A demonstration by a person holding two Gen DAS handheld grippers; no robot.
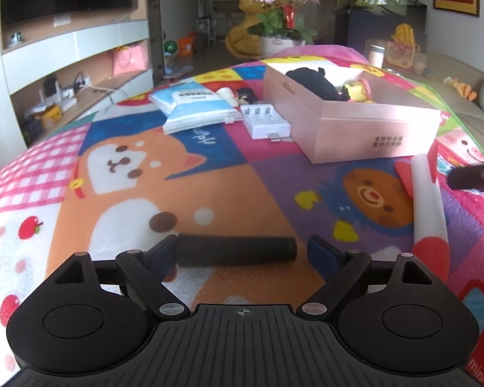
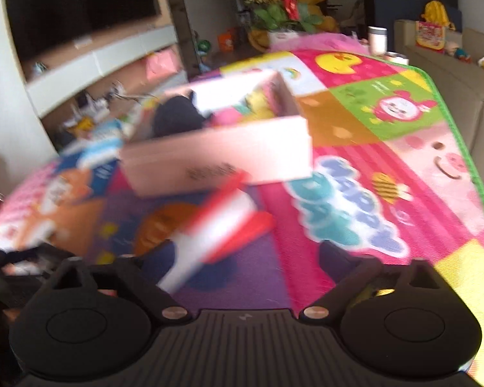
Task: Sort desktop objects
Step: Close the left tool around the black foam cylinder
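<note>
Black cylinder (image 1: 237, 251): matte, dark, lying flat on the cartoon mat (image 1: 119, 174), just ahead of me, between my left gripper's (image 1: 242, 251) wide-apart pads.
Axis: runs 9 to 3 o'clock; its left end meets the left pad, the right end stops short of the right pad.
White-and-red tube (image 2: 216, 222): streaked by blur, slanting toward 1 o'clock, below the pink box (image 2: 222, 158).
Right gripper (image 2: 238, 258): spread wide, empty.
Hidden: the cylinder's left end is soft-edged.
</note>
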